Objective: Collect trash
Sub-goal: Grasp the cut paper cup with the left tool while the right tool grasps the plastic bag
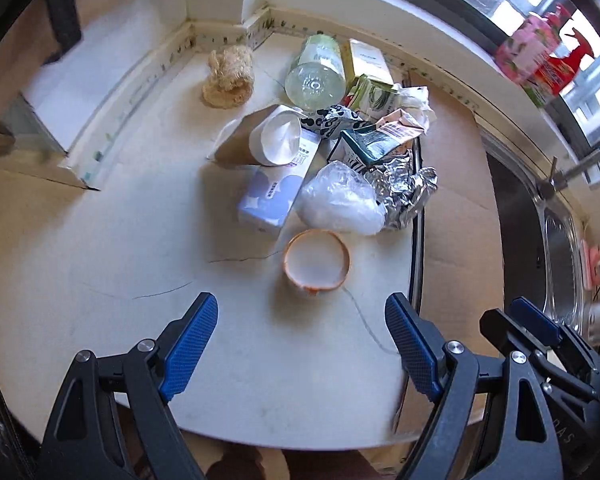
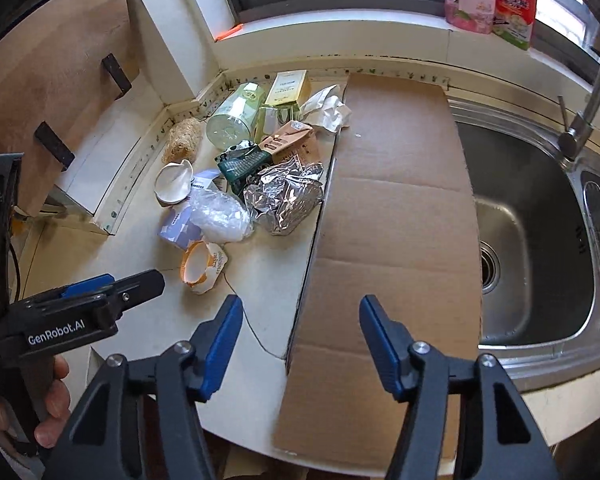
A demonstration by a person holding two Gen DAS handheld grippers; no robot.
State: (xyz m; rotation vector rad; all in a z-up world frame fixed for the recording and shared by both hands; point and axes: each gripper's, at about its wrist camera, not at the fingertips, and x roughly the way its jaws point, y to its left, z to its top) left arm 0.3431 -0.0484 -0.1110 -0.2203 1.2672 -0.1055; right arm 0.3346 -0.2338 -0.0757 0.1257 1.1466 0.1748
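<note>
I see both grippers pitched steeply down over the counter (image 1: 100, 260). Left gripper (image 1: 302, 338) gapes wide, empty, just short of the cup (image 1: 317, 262). Right gripper (image 2: 301, 342) is partly open, empty, over cardboard (image 2: 396, 208).

My left tongs (image 1: 302, 334) point steeply down, their two blue-padded fingers (image 1: 190, 346) spread wide with nothing between them. My right tongs (image 2: 300, 338) tilt down the same way, jaws apart at a narrower gap and also empty; no pad presses on anything. The two tools sit close side by side: the right one shows at the lower right edge of the left wrist view, and the left one lies at the lower left of the right wrist view. There a hand (image 2: 50, 394) wraps the left tool's black handle.
</note>
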